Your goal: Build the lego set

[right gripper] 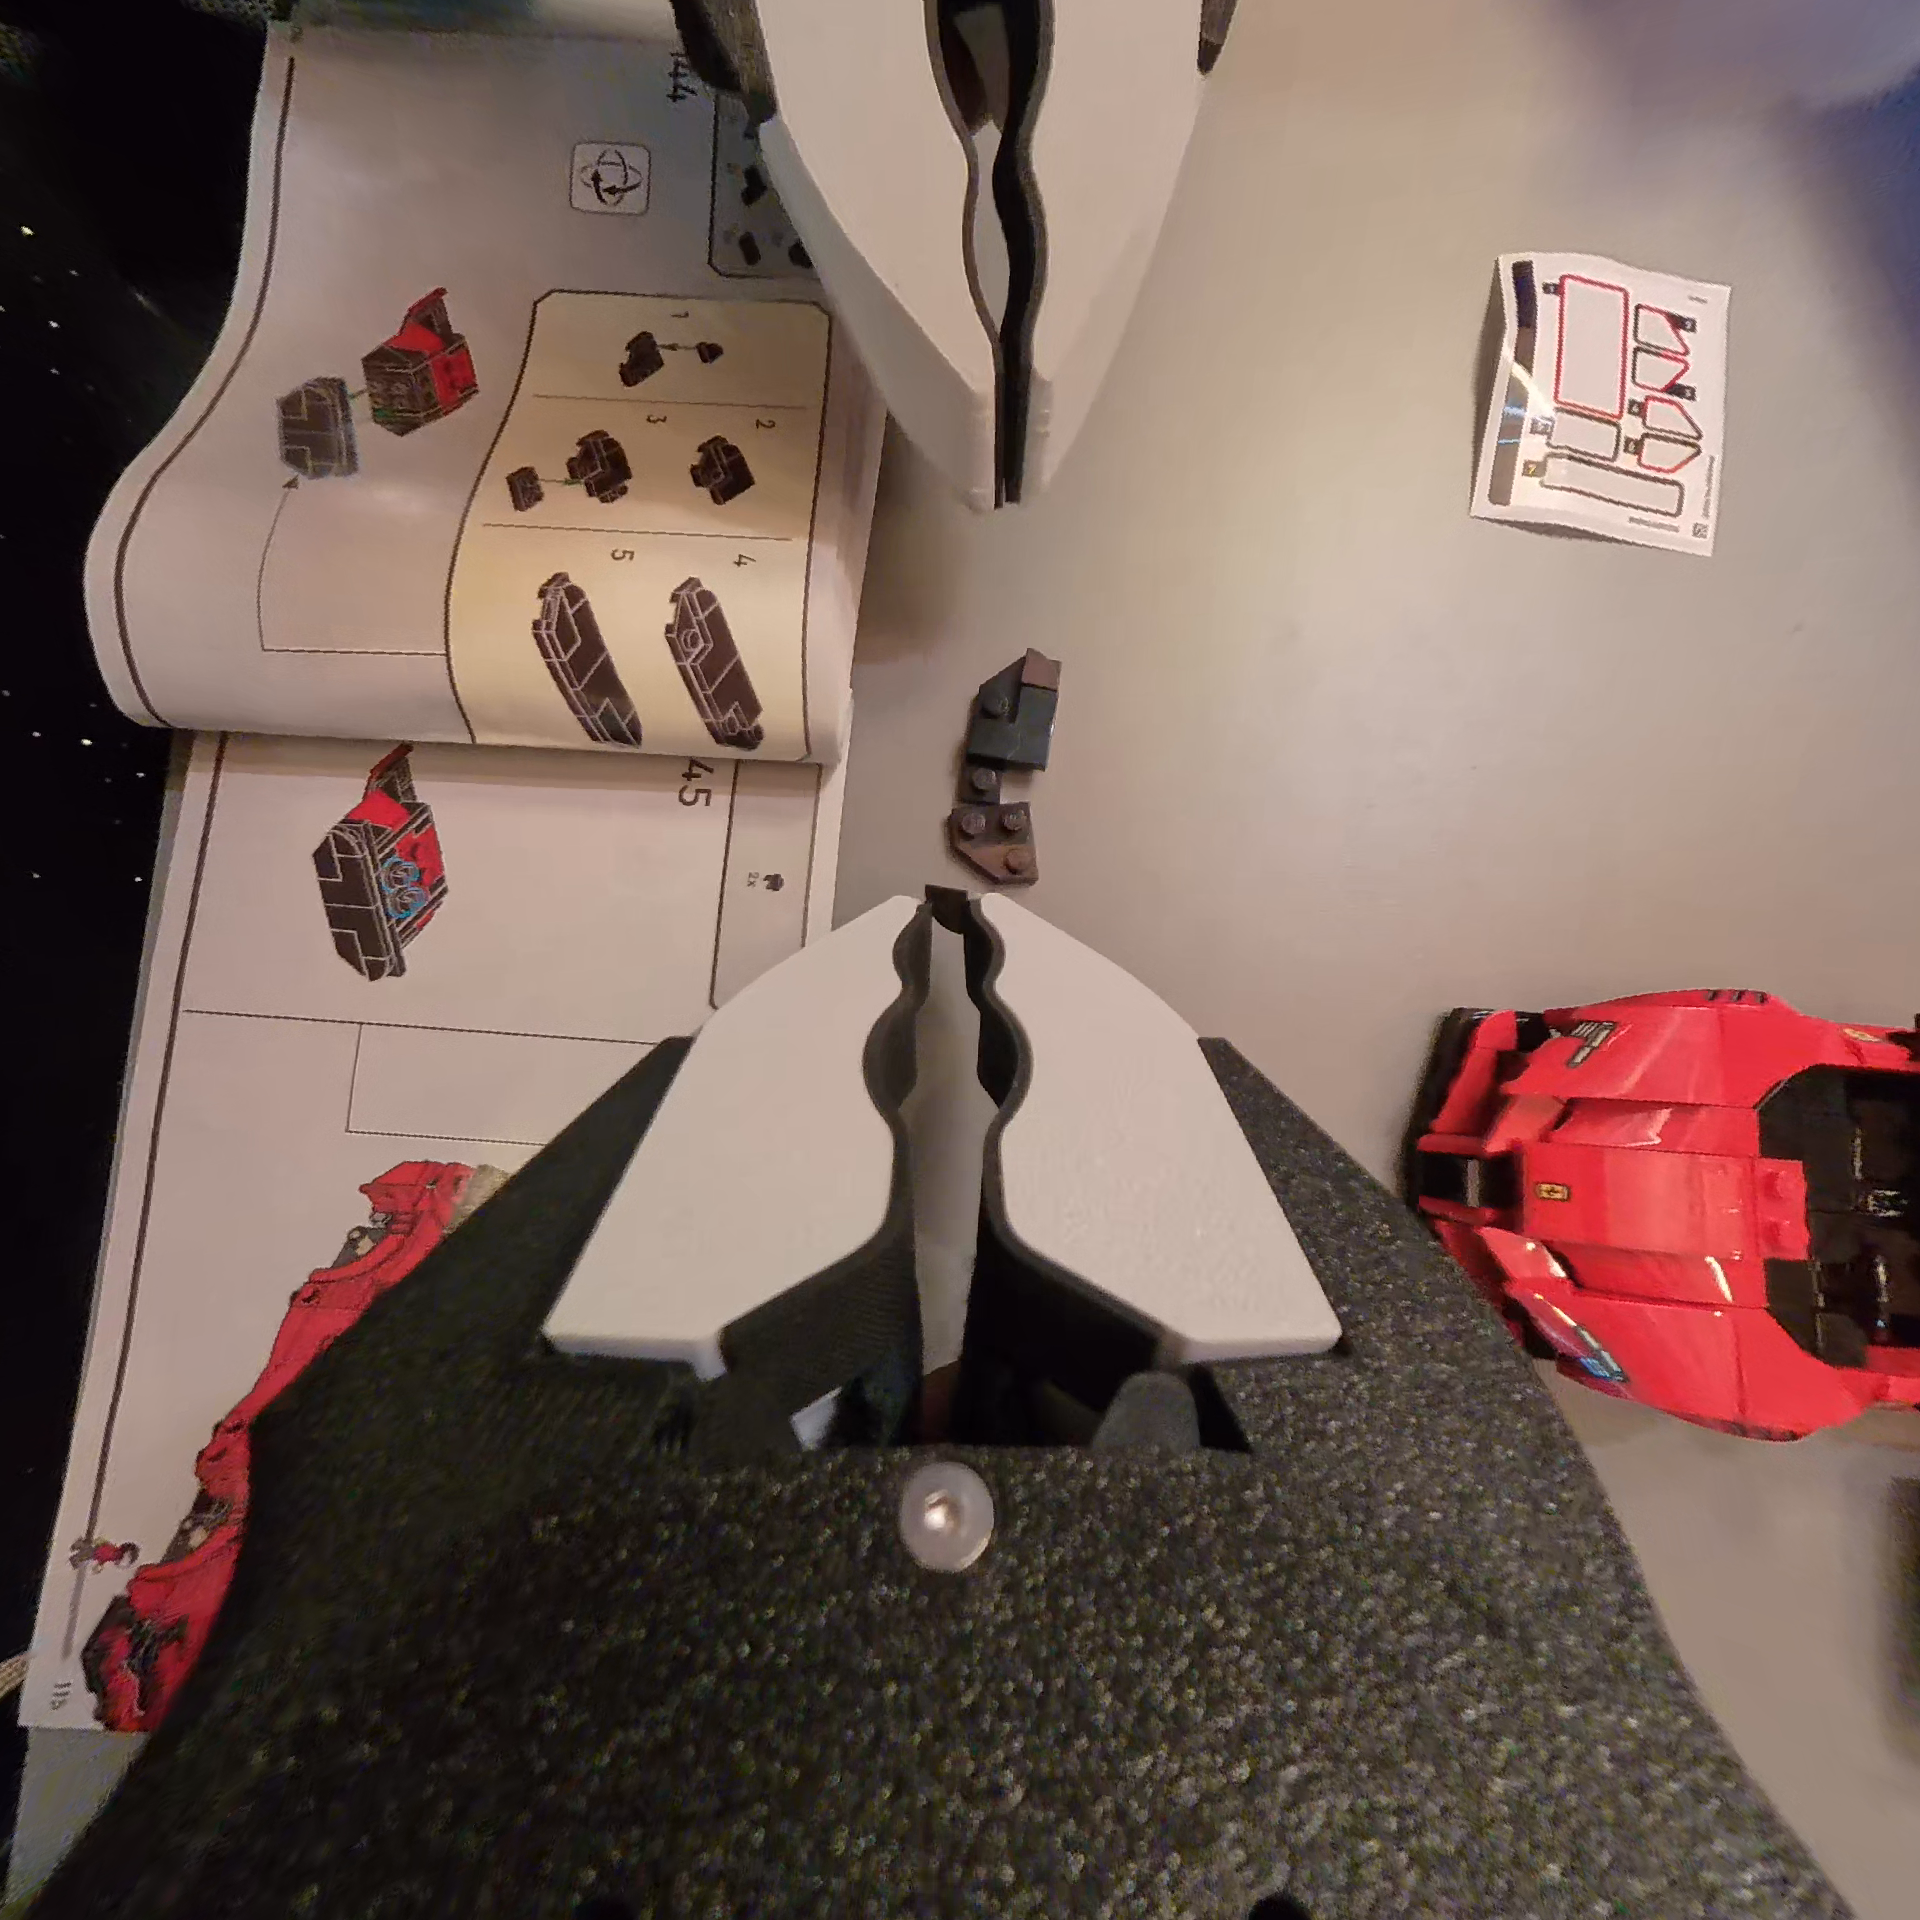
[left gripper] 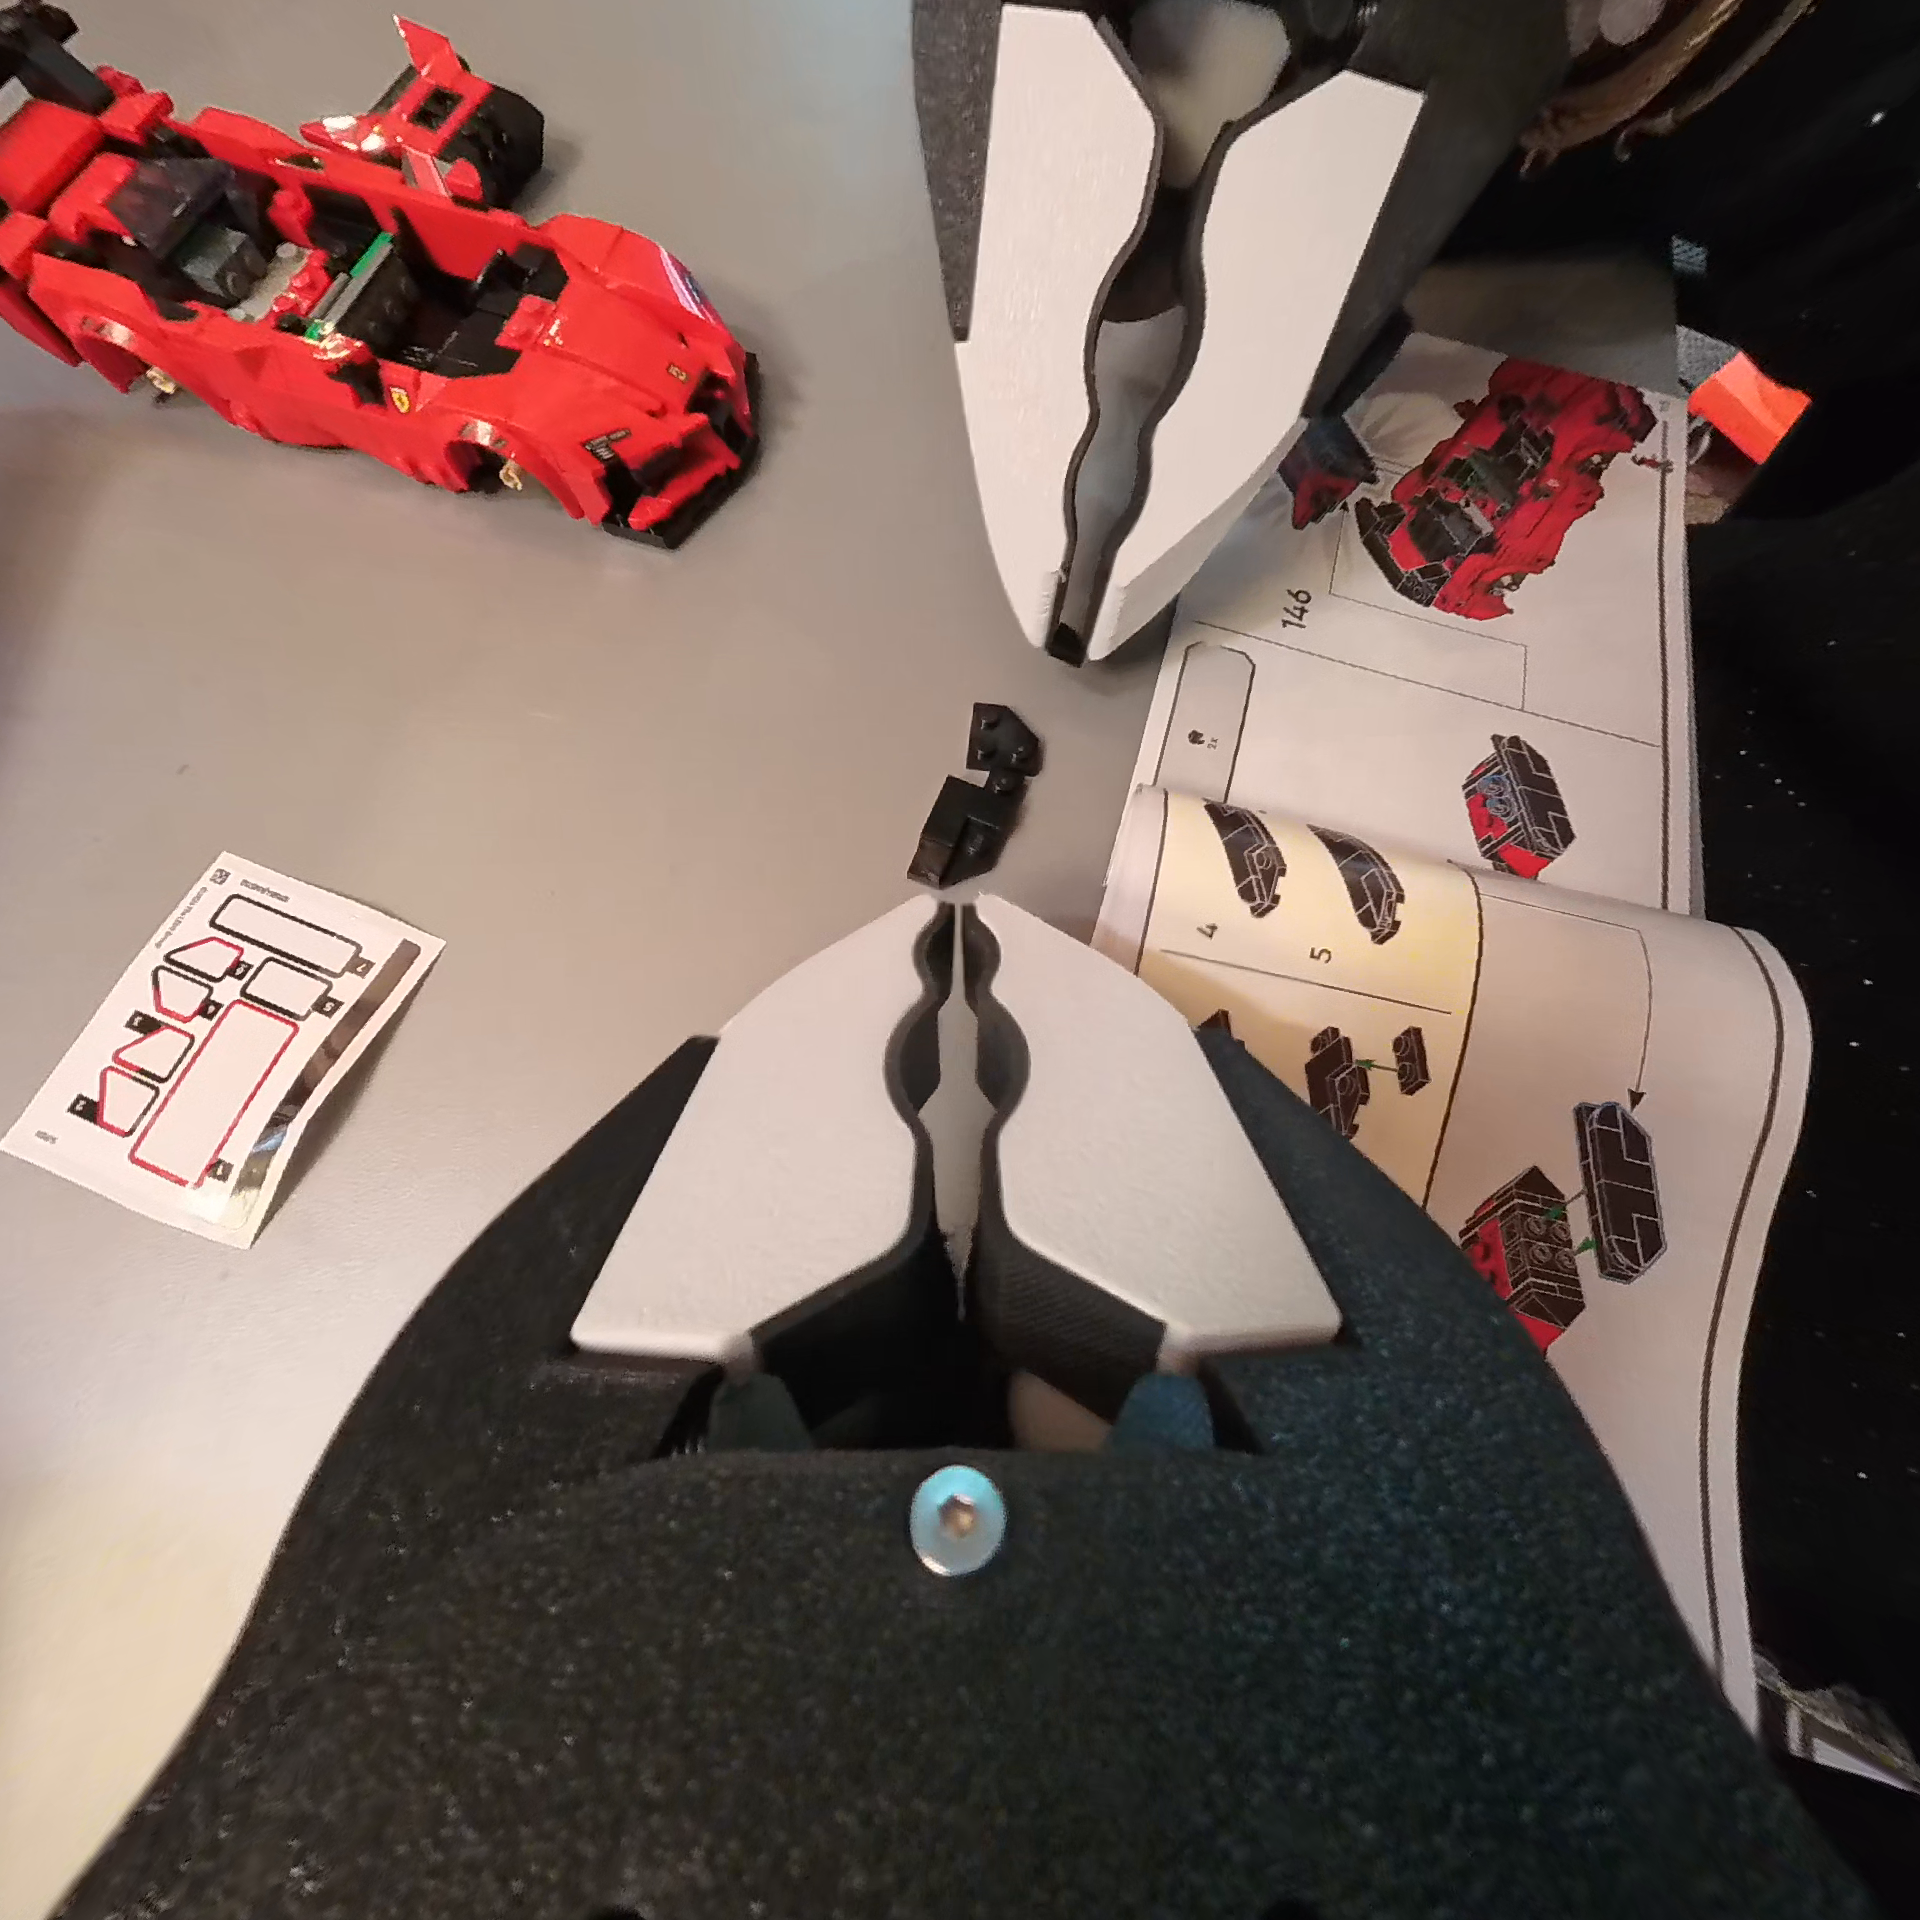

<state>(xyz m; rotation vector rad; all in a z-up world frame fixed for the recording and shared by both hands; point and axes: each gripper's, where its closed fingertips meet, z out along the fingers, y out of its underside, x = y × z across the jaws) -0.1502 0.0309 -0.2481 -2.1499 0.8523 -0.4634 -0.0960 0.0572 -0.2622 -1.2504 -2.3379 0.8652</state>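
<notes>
A small black lego assembly (left gripper: 977, 800) with studs on top lies on the grey table between my two grippers; it also shows in the right wrist view (right gripper: 1008, 769). My left gripper (left gripper: 956, 906) is shut with nothing between its pads, its tips just short of the assembly's sloped end. It comes in from the top of the right wrist view (right gripper: 1003, 497). My right gripper (right gripper: 951, 902) is shut on a small black lego piece (right gripper: 943, 900) at its tips, close to the assembly's studded end. The left wrist view shows the right gripper (left gripper: 1070, 634) too. The red lego car (left gripper: 364, 291) stands apart.
The open instruction booklet (left gripper: 1455, 831) lies beside the assembly, one page curled up; the right wrist view (right gripper: 468, 623) shows it as well. A sticker sheet (left gripper: 218, 1049) lies on the table (left gripper: 520, 675). The car (right gripper: 1683, 1216) is at the right wrist view's right edge. About 7 cm separates my left fingertips from my right. Both grippers' tips are roughly 20 cm from the red lego car (left gripper: 364, 291).
</notes>
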